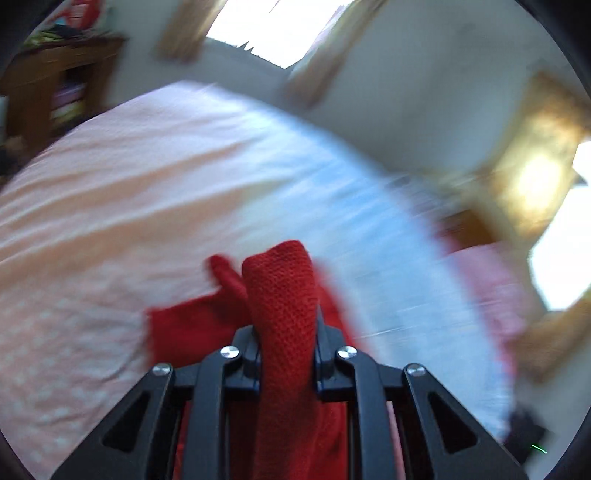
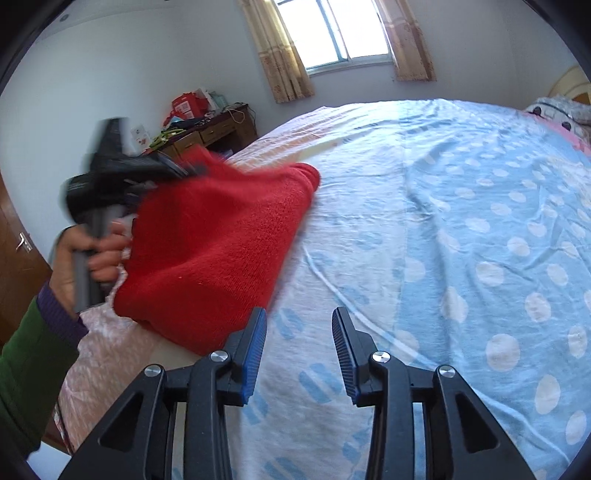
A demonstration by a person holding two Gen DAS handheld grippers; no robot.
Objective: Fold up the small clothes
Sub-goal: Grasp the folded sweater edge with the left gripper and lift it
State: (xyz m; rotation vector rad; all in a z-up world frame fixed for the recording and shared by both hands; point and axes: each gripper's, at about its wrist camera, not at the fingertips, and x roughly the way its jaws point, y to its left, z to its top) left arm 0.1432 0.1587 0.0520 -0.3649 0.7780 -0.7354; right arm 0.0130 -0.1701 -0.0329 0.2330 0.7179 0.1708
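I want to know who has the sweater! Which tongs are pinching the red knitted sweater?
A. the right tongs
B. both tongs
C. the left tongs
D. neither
C: the left tongs are closed on a bunch of the red knitted sweater, while the right tongs hang open over the blue spotted bedsheet.

Bed (image 2: 461,229): blue sheet with white dots, pink section at left. Window (image 2: 340,33) with patterned curtains (image 2: 284,62). Cluttered wooden desk (image 2: 218,131) by wall. Brown door (image 2: 18,251), metal handle. Pillow (image 2: 561,107) at headboard.

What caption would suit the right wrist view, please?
Open right tongs hover over the blue dotted bedsheet while left tongs hold a red knit garment.
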